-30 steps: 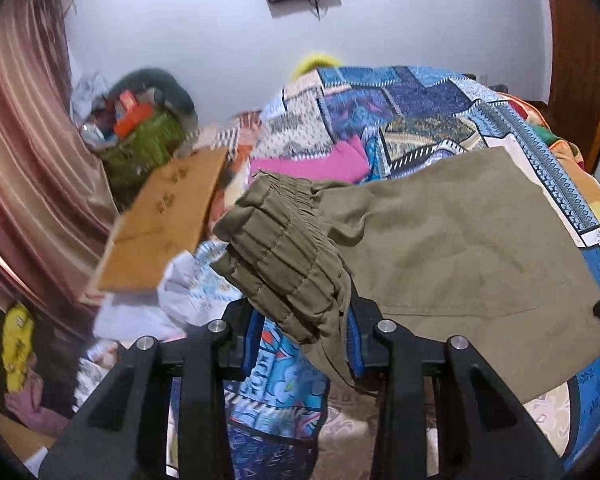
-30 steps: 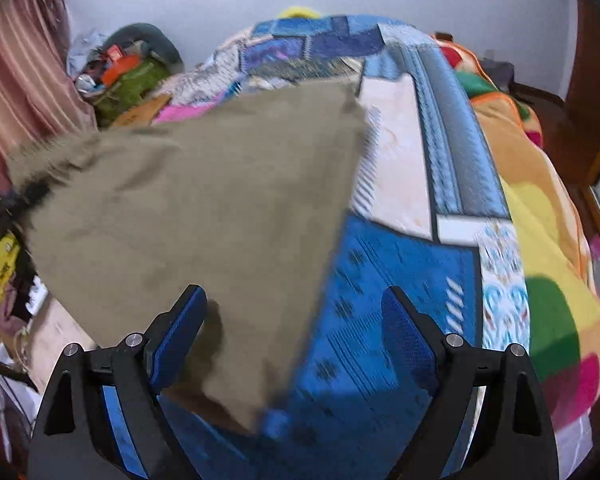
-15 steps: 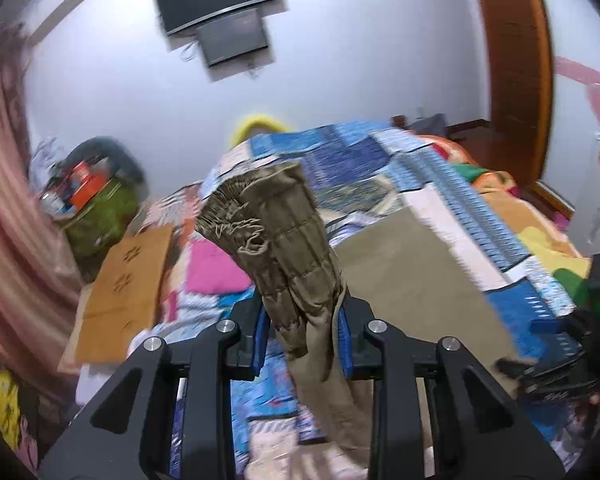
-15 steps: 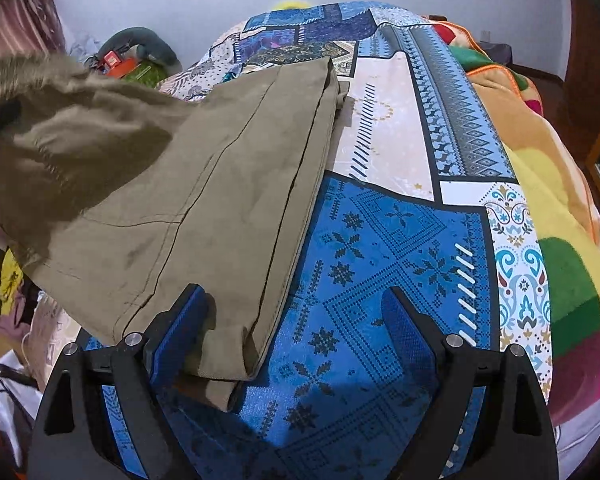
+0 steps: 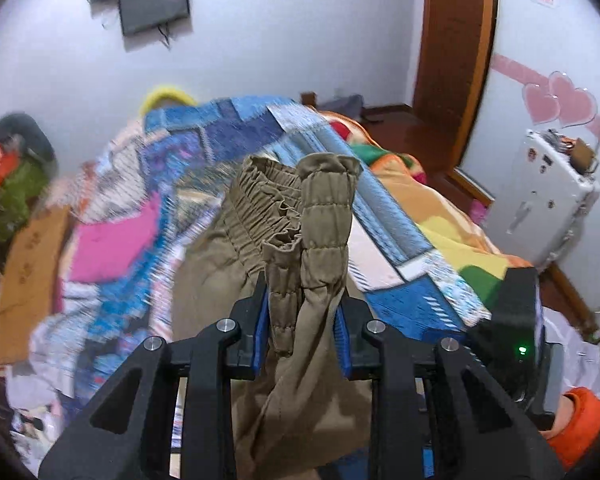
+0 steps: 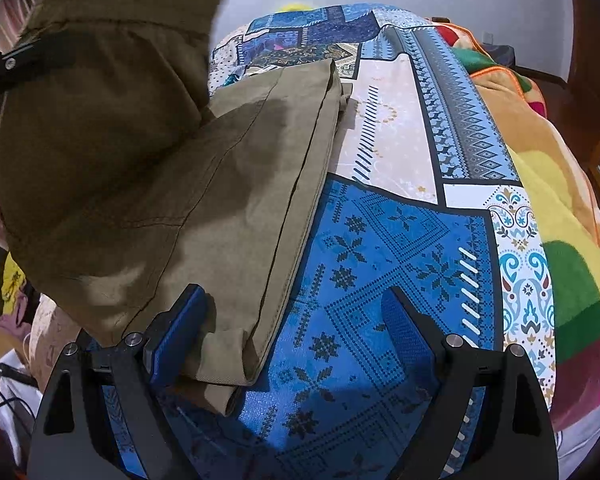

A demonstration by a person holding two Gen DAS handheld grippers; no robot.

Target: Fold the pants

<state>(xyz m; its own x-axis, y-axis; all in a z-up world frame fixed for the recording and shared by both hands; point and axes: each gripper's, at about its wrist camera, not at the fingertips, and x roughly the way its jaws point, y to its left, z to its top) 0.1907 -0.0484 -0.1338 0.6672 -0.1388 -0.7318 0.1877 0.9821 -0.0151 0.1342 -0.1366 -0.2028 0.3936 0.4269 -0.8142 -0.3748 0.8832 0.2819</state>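
Note:
Olive-brown pants [image 6: 228, 184] lie lengthwise on a patchwork bedspread [image 6: 380, 248]. My left gripper [image 5: 302, 316] is shut on the gathered elastic waistband [image 5: 320, 216] and holds it lifted above the bed, so the upper part hangs over the legs [image 6: 92, 120]. My right gripper [image 6: 296, 344] is open just above the bed. Its left pad [image 6: 176, 340] is by the near end of the pants, and nothing is between the pads. The right gripper's body shows in the left wrist view [image 5: 508, 320].
A colourful blanket [image 6: 560, 208] lies along the bed's right side. A white appliance [image 5: 540, 208] and a wooden door [image 5: 456, 52] stand to the right. A pink cloth [image 5: 112, 244], cardboard [image 5: 28, 252] and piled clutter [image 5: 8, 184] are on the left.
My left gripper has lifted the waistband up and carried it to the right, over the legs. My right gripper has stayed open at the near end of the pants.

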